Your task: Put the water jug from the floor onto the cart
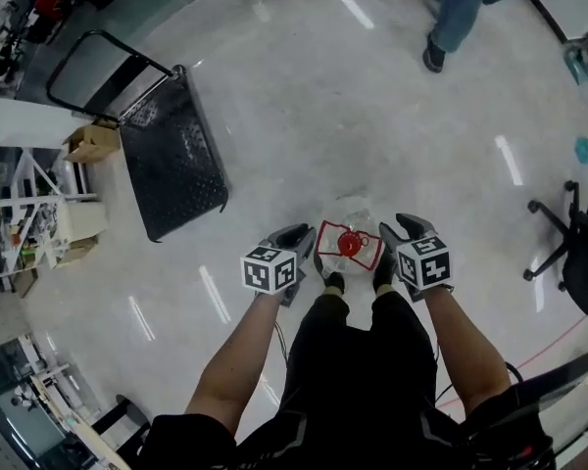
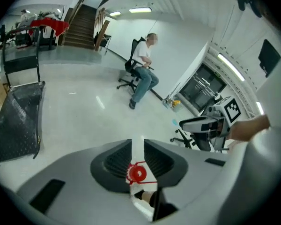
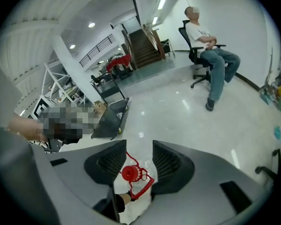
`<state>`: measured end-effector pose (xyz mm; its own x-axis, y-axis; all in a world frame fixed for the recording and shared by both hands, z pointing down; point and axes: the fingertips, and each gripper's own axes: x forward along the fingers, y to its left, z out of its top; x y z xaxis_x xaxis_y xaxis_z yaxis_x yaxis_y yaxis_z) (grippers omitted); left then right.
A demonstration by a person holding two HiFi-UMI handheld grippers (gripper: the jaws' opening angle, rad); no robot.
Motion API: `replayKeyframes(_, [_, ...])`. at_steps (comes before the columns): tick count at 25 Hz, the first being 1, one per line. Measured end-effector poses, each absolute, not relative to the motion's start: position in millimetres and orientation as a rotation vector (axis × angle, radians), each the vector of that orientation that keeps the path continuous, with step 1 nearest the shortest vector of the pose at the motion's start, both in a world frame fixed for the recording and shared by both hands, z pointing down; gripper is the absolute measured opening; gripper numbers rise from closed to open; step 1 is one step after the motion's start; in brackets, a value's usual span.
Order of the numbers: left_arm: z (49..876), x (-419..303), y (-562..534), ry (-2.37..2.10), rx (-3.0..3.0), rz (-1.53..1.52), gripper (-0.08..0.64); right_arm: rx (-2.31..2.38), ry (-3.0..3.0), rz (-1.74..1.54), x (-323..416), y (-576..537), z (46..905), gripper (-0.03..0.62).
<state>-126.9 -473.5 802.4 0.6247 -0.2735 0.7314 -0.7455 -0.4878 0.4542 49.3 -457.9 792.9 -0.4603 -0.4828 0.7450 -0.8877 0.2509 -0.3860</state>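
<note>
The clear water jug (image 1: 353, 225) with a red cap and red handle stands on the floor right in front of the person's shoes. My left gripper (image 1: 299, 243) hangs just left of it and my right gripper (image 1: 408, 229) just right of it, neither touching it. In the left gripper view the jaws (image 2: 137, 146) stand a narrow gap apart, with the jug's red cap (image 2: 137, 173) below and beyond them. The right gripper (image 3: 139, 149) stands wider open over the jug (image 3: 129, 173), nothing between its pads. The black flat cart (image 1: 171, 155) with its upright handle waits at the upper left.
A cardboard box (image 1: 93, 143) and shelving (image 1: 24, 223) sit left of the cart. A person sits on an office chair (image 1: 461, 8) at the far side. Another office chair (image 1: 573, 253) stands at the right, and a red cable (image 1: 539, 355) runs across the glossy floor.
</note>
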Motion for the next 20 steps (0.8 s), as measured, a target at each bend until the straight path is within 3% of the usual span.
replayKeyframes(10, [955.6,-139.3,-434.4,-0.670,1.887,1.030,0.146,1.224,-1.810,1.364,37.7,-390.7,939.1,0.169])
replayKeyframes(20, [1013.1,-137.7,-417.5,-0.638,1.827,1.092,0.146,1.215,-1.776,1.506,19.1,-354.1,987.5,0.175])
